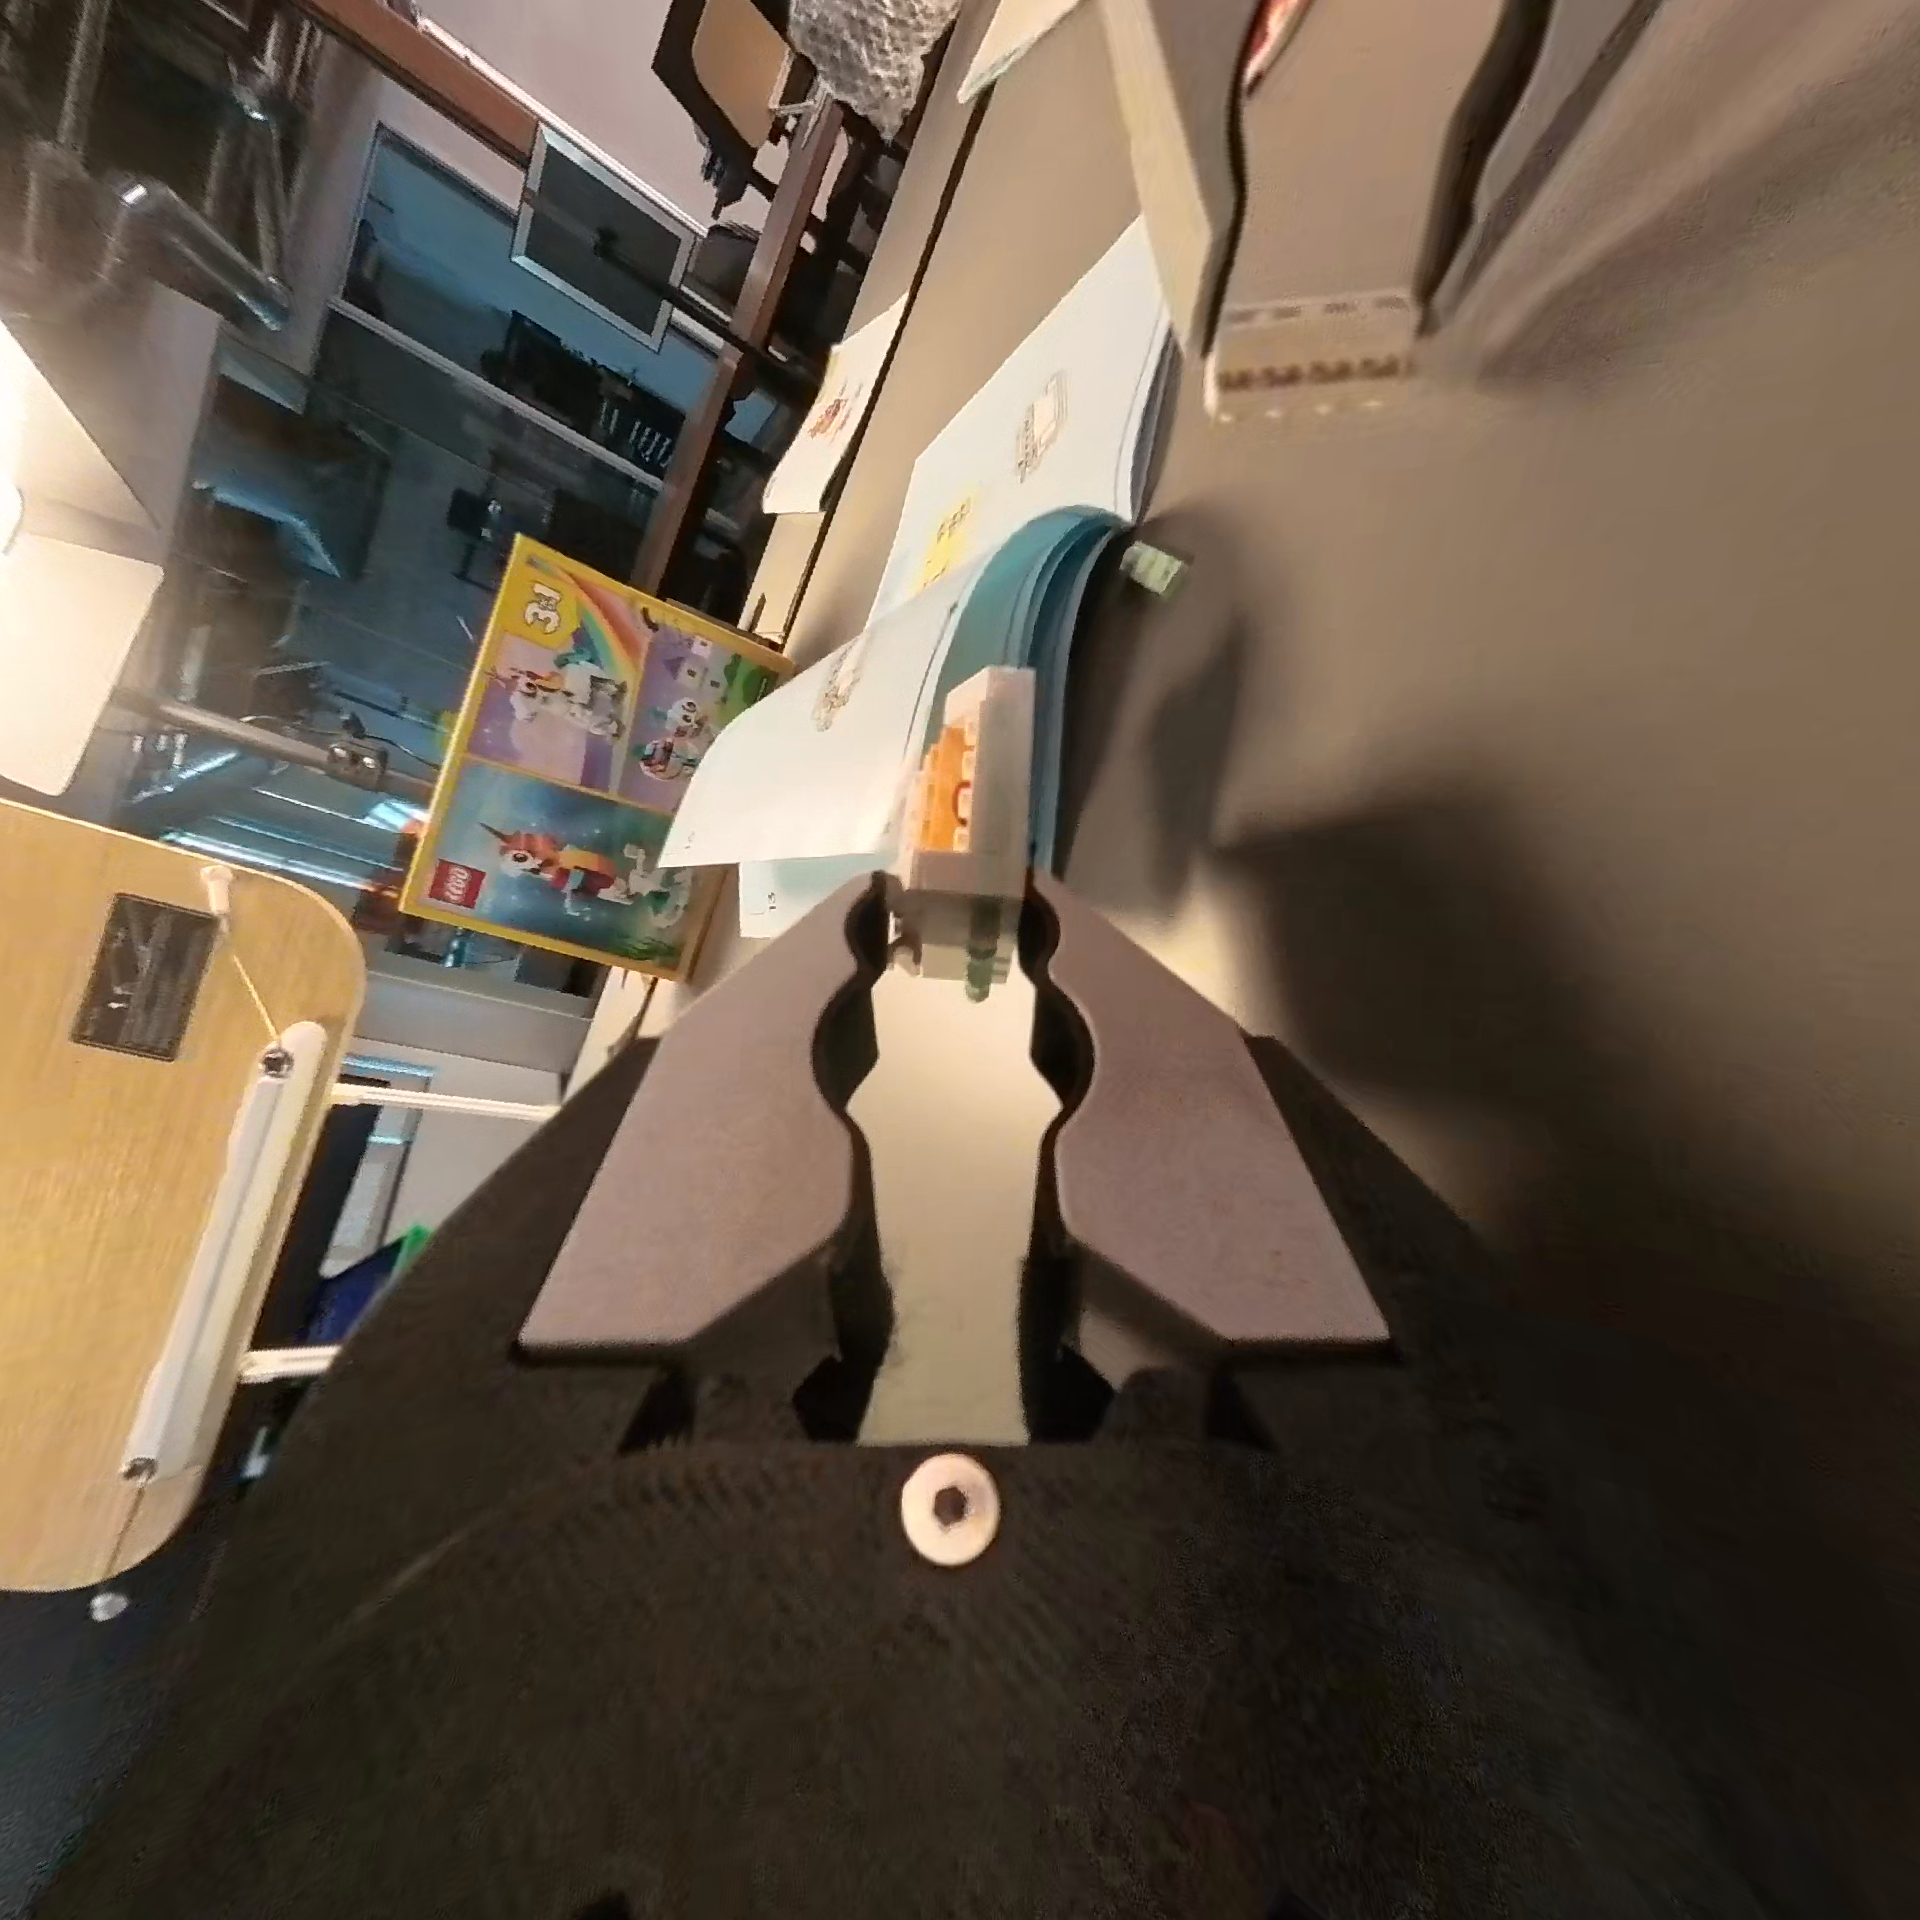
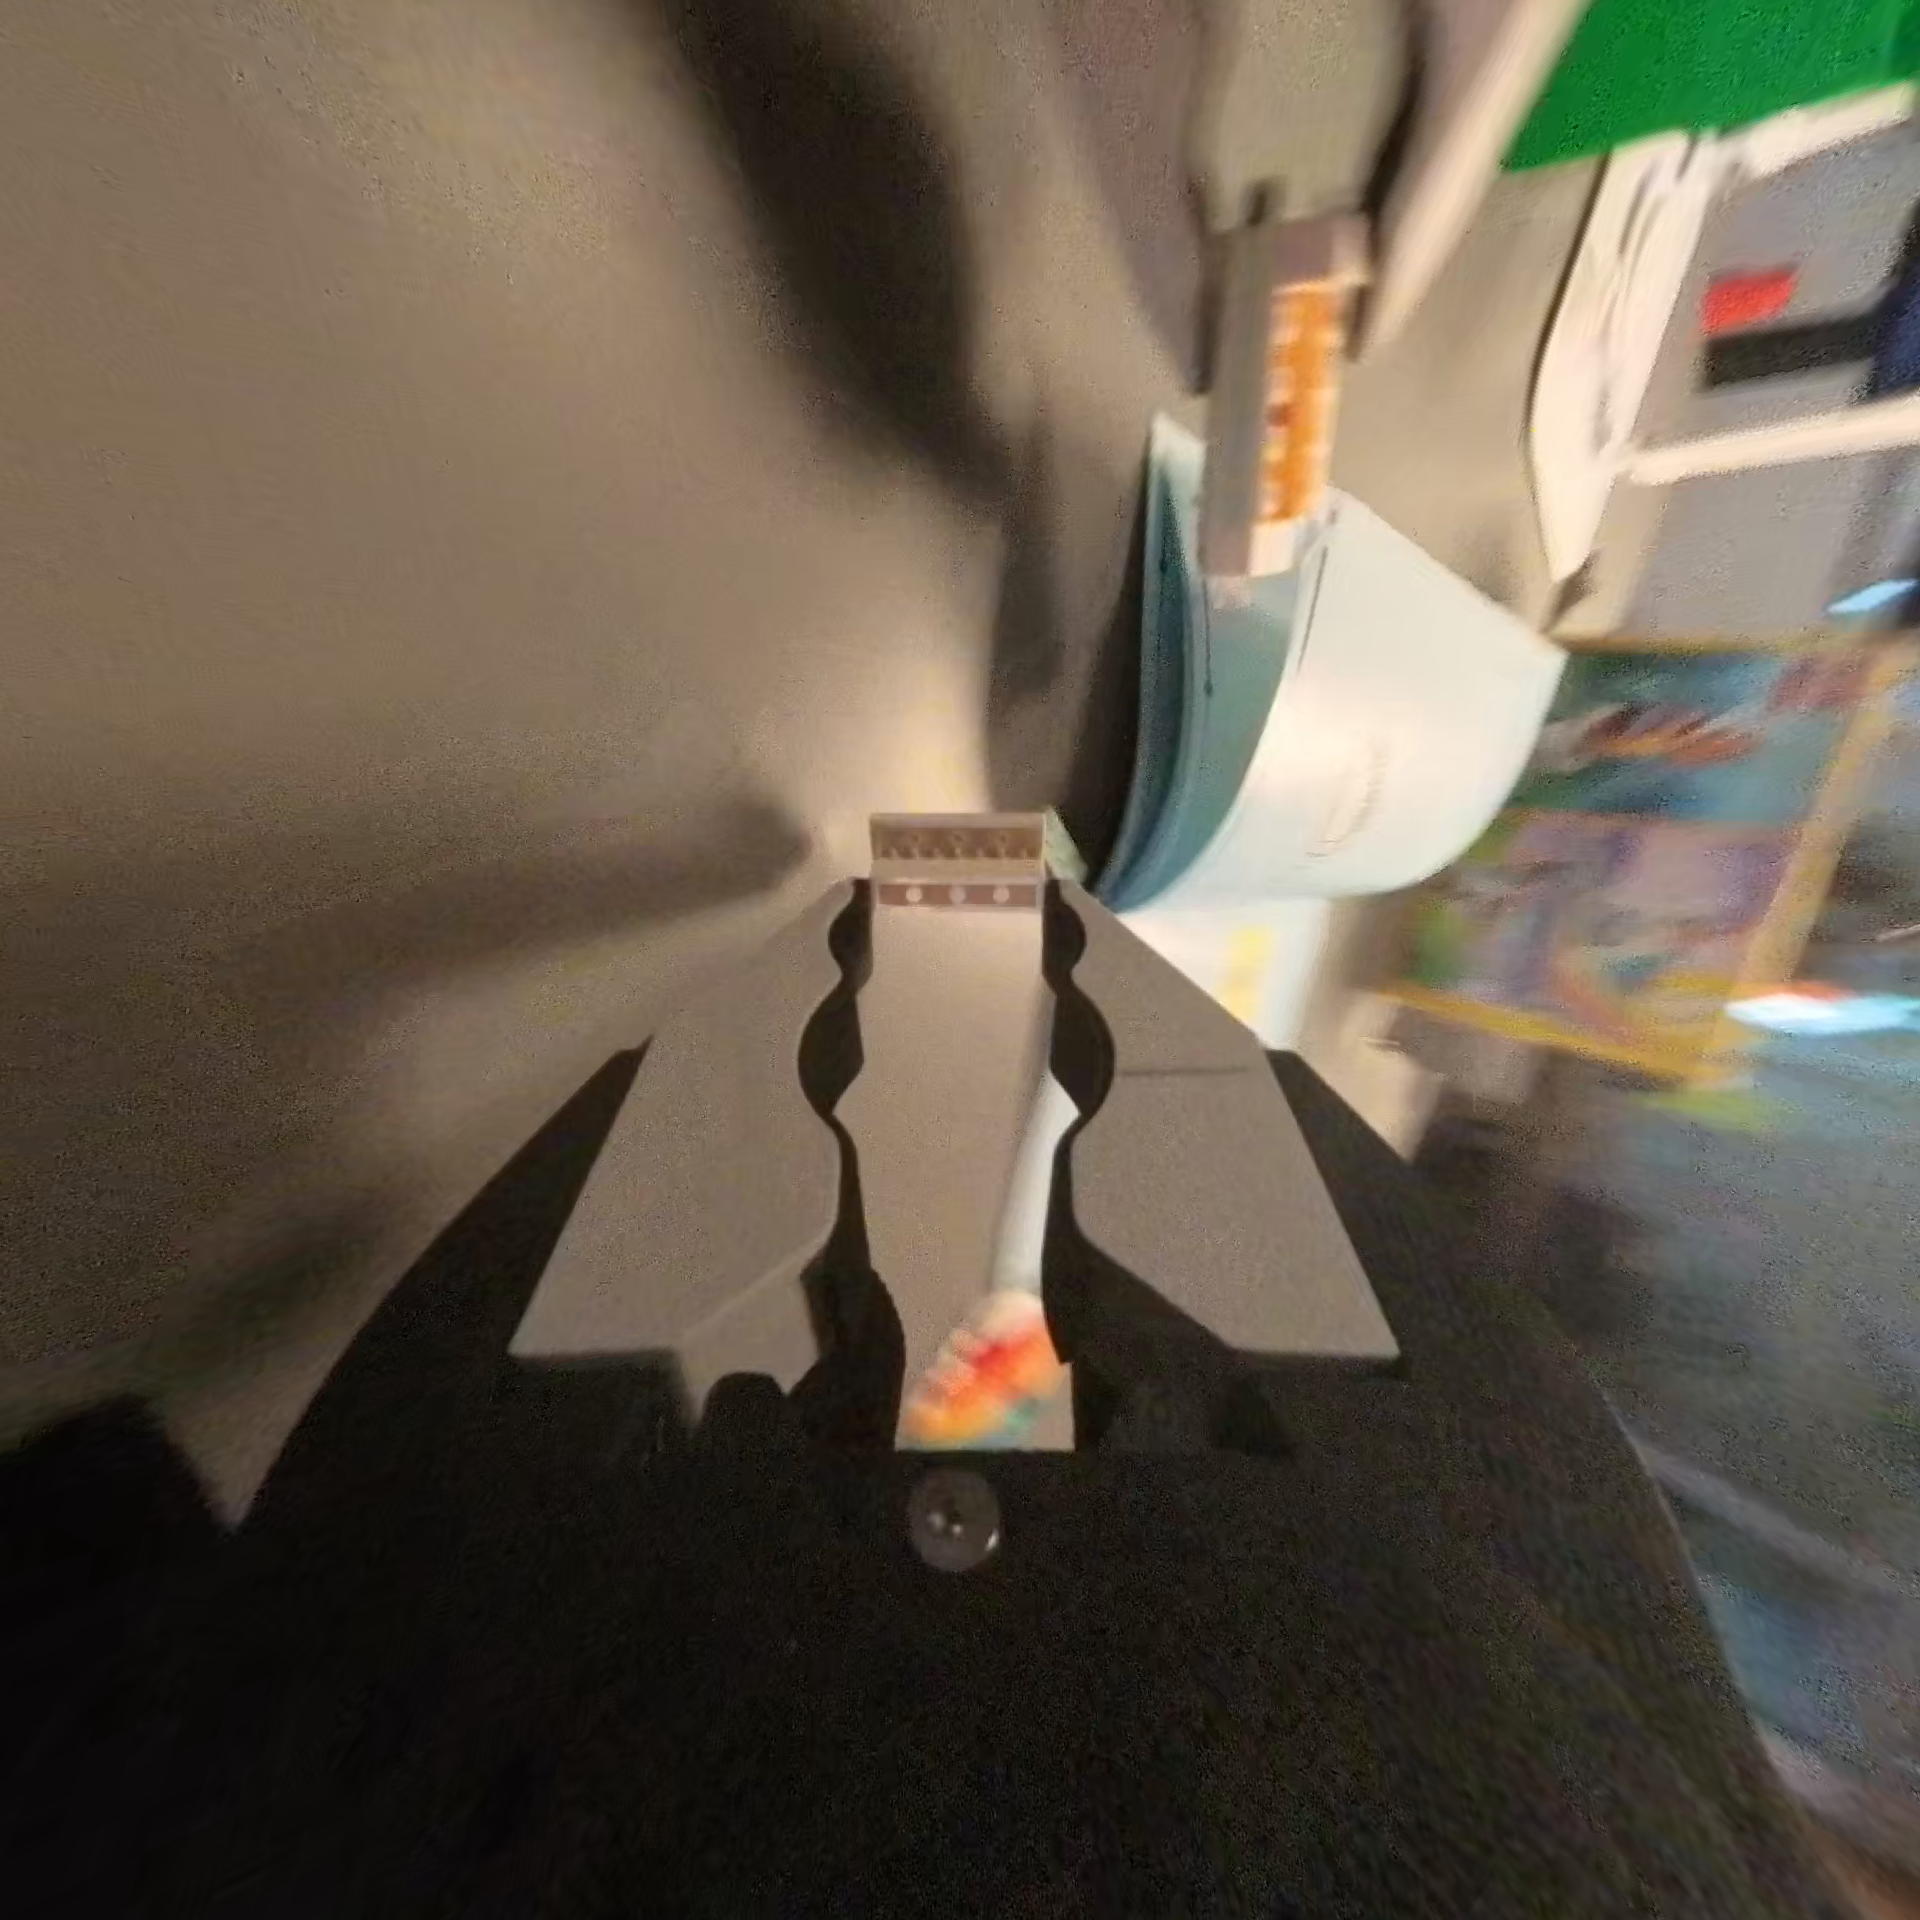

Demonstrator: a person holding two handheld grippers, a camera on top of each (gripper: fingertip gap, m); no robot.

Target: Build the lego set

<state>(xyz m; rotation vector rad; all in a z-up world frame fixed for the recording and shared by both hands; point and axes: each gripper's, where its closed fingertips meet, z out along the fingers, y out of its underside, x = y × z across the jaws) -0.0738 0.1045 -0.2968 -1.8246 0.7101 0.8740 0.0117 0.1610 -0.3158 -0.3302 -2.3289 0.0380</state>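
Observation:
My left gripper (image 1: pixel 961 914) is shut on a small white and orange lego assembly (image 1: pixel 971 800) with a green piece at its base, held above the grey table. My right gripper (image 2: pixel 956 883) is shut on a thin white lego plate (image 2: pixel 956 857), its studded side facing the camera. In the left wrist view the right gripper (image 1: pixel 1320 312) with the white plate (image 1: pixel 1314 358) sits farther off at the upper right. In the blurred right wrist view the assembly (image 2: pixel 1288 395) hangs from the left gripper (image 2: pixel 1273 223) at the upper right.
An open instruction booklet (image 1: pixel 1039 468) with curled pages lies on the table beyond the assembly and shows in the right wrist view (image 2: pixel 1351 779). The lego box (image 1: pixel 582 769) stands behind it. A small green piece (image 1: pixel 1153 571) lies beside the booklet. A wooden chair (image 1: pixel 125 1195) is past the table edge. Spacing between my two grippers at the tips: around 11 cm.

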